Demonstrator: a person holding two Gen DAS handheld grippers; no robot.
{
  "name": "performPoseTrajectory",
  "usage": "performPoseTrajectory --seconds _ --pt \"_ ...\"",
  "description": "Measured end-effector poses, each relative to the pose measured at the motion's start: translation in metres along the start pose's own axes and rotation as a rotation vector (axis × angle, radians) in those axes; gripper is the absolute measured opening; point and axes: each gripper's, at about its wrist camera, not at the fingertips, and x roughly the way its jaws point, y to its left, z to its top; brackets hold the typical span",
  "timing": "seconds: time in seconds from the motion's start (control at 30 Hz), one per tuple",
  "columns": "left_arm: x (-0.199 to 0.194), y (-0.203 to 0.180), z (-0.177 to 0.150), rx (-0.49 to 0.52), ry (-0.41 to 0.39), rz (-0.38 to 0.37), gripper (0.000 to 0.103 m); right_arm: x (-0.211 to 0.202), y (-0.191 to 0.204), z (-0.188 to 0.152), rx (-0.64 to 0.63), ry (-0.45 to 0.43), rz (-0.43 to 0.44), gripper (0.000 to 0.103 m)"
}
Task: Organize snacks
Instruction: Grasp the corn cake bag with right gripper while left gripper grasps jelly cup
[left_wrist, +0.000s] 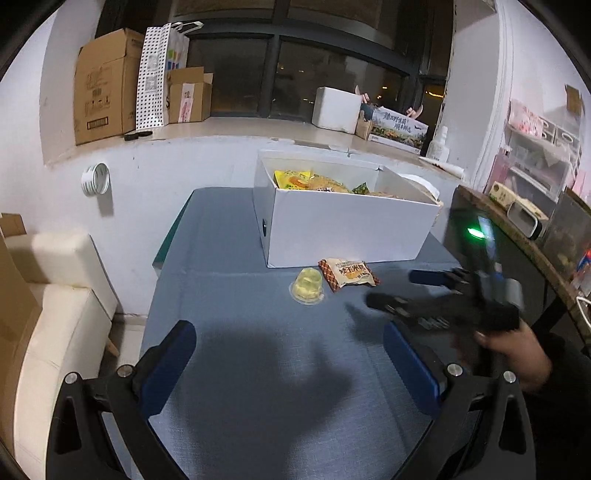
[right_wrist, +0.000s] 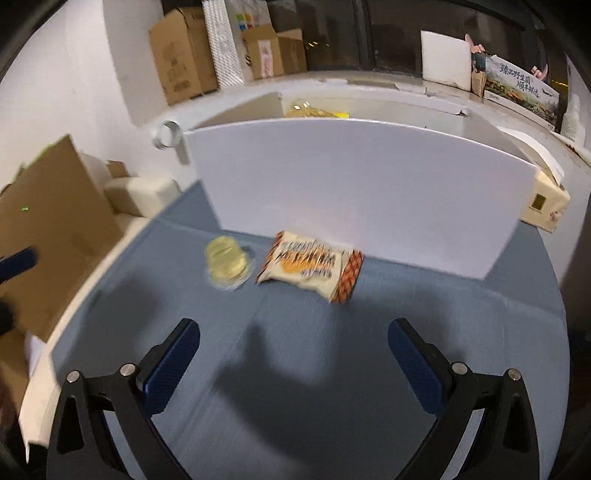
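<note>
Snack packet (right_wrist: 309, 266) and jelly cup (right_wrist: 226, 264) lie side by side on the blue tablecloth (right_wrist: 332, 369), ahead of the right gripper (right_wrist: 293, 345) and just short of the white box (right_wrist: 354, 184), which already holds other snacks (left_wrist: 314, 181). Both grippers hover with jaws spread wide and empty, the left gripper (left_wrist: 290, 349) further back with bare cloth before it. Beyond the box runs a windowsill with cardboard boxes (left_wrist: 105, 86)
</note>
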Motion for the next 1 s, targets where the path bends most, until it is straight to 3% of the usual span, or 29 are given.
performPoseTrajectory --seconds 0.17,0.37,0.47,0.63,0.7,1.0 --pt "0.001 0.002 -0.003 -0.008 -0.001 -0.005 0.103 0.033 -0.001 0.028 0.113 0.038 -0.058 0.103" --pt "0.005 0.001 -0.005 -0.001 0.009 0.007 0.103 0.067 -0.005 0.04 0.164 0.096 -0.133 0.102" --pt "0.007 -0.001 -0.007 0.016 0.015 0.025 0.103 0.065 0.001 0.04 0.12 0.079 -0.181 0.078" --pt "0.02 -0.005 -0.005 0.027 0.018 0.014 0.103 0.05 -0.005 0.032 0.123 0.057 -0.109 0.068" --pt "0.038 -0.011 -0.001 0.061 0.055 0.047 0.103 0.041 -0.012 0.029 0.147 0.046 -0.076 0.068" --pt "0.106 -0.032 0.028 0.127 0.141 0.029 0.103 -0.054 -0.048 0.003 0.166 -0.107 0.046 0.068"
